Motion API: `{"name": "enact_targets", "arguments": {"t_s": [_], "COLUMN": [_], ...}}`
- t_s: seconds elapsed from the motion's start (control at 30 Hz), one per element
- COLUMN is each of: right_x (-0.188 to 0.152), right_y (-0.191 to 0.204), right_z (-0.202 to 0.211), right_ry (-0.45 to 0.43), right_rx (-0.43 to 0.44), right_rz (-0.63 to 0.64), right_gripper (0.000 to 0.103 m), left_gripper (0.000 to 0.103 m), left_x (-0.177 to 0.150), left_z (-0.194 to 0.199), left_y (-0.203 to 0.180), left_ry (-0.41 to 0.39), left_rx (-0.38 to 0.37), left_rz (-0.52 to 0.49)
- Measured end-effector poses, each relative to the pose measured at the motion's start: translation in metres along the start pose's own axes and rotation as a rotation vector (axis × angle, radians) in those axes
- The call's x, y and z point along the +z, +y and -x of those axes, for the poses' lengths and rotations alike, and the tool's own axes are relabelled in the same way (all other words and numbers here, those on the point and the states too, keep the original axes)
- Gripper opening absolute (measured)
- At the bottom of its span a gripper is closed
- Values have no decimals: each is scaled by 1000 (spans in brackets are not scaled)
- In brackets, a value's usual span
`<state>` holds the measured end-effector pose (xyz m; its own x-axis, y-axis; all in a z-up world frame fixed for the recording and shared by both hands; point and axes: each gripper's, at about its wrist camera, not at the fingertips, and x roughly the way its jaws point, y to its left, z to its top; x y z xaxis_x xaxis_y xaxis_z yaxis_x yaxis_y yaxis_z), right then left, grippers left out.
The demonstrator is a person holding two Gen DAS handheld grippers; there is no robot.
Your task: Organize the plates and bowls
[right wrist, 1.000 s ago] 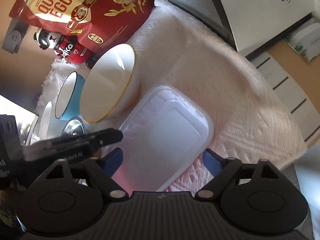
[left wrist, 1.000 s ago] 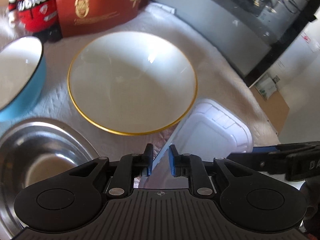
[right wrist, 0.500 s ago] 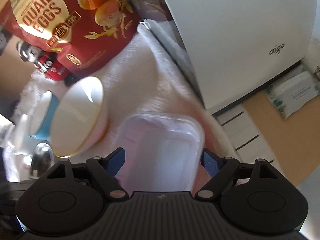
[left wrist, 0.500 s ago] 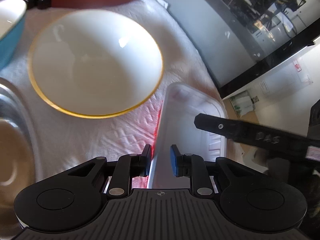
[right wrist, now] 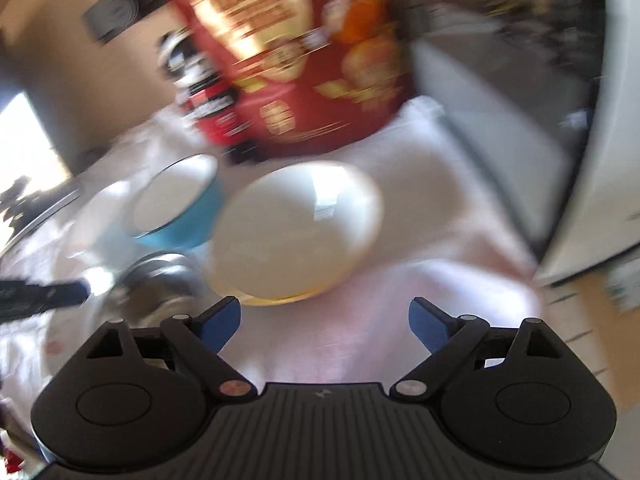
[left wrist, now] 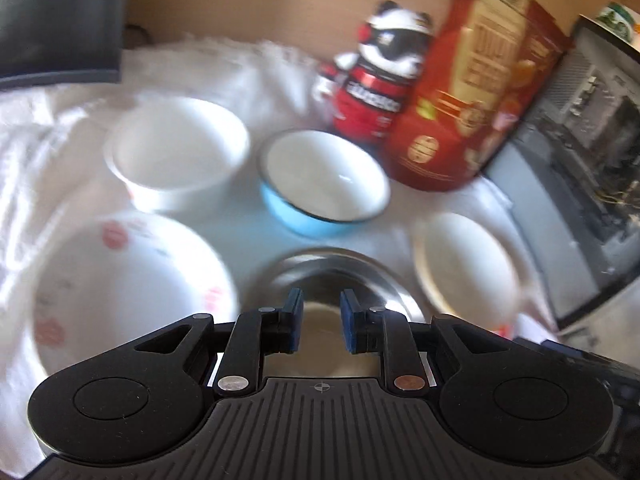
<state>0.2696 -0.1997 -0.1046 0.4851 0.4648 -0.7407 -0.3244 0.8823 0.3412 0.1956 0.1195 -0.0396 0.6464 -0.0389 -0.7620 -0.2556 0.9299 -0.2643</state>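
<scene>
In the left wrist view my left gripper [left wrist: 320, 326] hangs over a steel bowl [left wrist: 332, 276] with a narrow gap between its blue pads and nothing in it. Around it stand a blue bowl [left wrist: 324, 184], a plain white bowl [left wrist: 178, 152], a white bowl with red marks [left wrist: 120, 284] and a gold-rimmed white bowl [left wrist: 466, 268]. In the right wrist view my right gripper [right wrist: 324, 322] is wide open and empty just in front of the gold-rimmed bowl [right wrist: 296, 236]. The blue bowl [right wrist: 176, 204] and the steel bowl [right wrist: 152, 280] lie to its left. Both views are blurred.
A red quail-egg bag [left wrist: 472, 92] and a panda bottle [left wrist: 380, 76] stand at the back of the white cloth [left wrist: 52, 128]. A dark glass-fronted appliance [left wrist: 580, 184] is at the right. The left gripper's finger [right wrist: 40, 294] shows at the left edge of the right wrist view.
The clear plastic lid that sat between my left gripper's pads is gone from both views. Both grippers have swung up and back, and the whole group of bowls now shows.
</scene>
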Motion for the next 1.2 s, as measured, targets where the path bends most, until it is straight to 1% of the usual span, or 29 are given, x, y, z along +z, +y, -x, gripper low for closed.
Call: {"name": "enact_targets", "arguments": {"t_s": [0.07, 0.13, 0.27, 0.37, 0.43, 0.53, 0.57, 0.6, 0.63, 0.7, 0.73, 0.9, 0.97, 1.07, 1.1, 1.17, 1.2], "right_x": [-3, -6, -17, -24, -25, -26, -26, -26, -25, -27, -27, -29, -31, -39, -42, -47, -49], "right_y": [25, 49, 86, 99, 102, 99, 98, 96, 97, 103, 105, 106, 104, 103, 102, 98, 95], "right_z": [-13, -29, -61, -79, -89, -99, -101, -98, -97, -94, -93, -90, -85, -72, -69, -67, -68], "right_ry": [18, 51, 121, 157, 171, 195, 202, 205, 209, 211, 212, 229, 247, 259, 263, 271, 271], "right_rx": [18, 40, 56, 51, 41, 44, 48, 55, 63, 83, 96, 113, 120, 142, 143, 136, 131], "right_rz": [28, 67, 113, 126, 114, 58, 44, 40, 45, 71, 81, 72, 73, 112, 120, 119, 113], "right_gripper": [92, 92, 92, 92, 92, 92, 88, 80, 76, 63, 61, 61, 61, 62, 63, 63, 63], "left_gripper": [22, 22, 22, 22, 22, 22, 23, 23, 23, 23, 22, 22, 22, 21, 18, 18, 18], "left_x": [0, 1, -2, -9, -10, -8, -8, -8, -8, -7, -6, -14, -20, -39, -45, -53, -56], "left_z": [-6, -15, -30, -39, -43, -51, -53, -54, -55, -54, -54, -45, -36, -27, -27, -30, -32], "left_y": [9, 19, 36, 47, 52, 54, 54, 54, 54, 55, 56, 60, 56, 52, 51, 51, 50], "left_ry": [2, 16, 46, 62, 70, 82, 87, 92, 94, 105, 117, 172, 204, 255, 277, 301, 305], "left_rx": [36, 46, 30, 9, -19, -44, -53, -57, -59, -70, -67, -80, -73, -77, -85, -98, -89], "left_rz": [-15, -12, -4, 8, 21, 32, 36, 38, 37, 42, 49, 81, 60, 16, 17, 22, 28]}}
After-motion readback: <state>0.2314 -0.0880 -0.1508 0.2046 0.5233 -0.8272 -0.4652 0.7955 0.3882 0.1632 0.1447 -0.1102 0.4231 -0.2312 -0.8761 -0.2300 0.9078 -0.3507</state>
